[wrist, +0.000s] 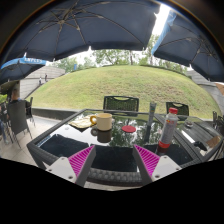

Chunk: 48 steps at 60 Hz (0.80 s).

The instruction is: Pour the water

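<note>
A clear plastic water bottle with a red cap stands on the glass patio table, ahead of my right finger and a little to its right. A yellow mug stands near the table's far side, with a small red cup beside it. My gripper is open and empty, its magenta pads wide apart over the table's near edge. Nothing stands between the fingers.
A shallow dish lies left of the mug. Dark chairs stand at the left and behind the table. Large umbrellas hang overhead. A grassy slope lies beyond.
</note>
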Motion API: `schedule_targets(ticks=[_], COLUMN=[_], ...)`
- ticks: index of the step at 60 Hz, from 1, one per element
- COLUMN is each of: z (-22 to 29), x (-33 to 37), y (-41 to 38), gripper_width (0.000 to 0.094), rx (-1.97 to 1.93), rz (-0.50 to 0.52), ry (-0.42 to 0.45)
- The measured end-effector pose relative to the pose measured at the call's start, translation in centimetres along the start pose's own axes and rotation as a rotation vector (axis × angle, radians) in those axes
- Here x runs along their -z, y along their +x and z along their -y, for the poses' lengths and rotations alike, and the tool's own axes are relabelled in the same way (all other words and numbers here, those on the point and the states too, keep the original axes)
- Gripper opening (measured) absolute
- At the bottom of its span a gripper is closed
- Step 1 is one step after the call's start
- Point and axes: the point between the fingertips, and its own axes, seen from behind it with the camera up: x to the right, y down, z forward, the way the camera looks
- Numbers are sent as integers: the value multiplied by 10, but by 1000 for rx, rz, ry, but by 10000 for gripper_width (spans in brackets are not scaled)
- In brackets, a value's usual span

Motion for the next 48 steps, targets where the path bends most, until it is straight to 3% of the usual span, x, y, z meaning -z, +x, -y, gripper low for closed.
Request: schedule_targets(ticks=[13,26,35,48], z=[16,40,37,52], x=[0,-12,-54,-140], y=[22,145,207,259], gripper_width=[797,797,803,794], rx=[17,4,-7,-76], rz=[-56,-158,-218,-227], ry=[42,70,81,129])
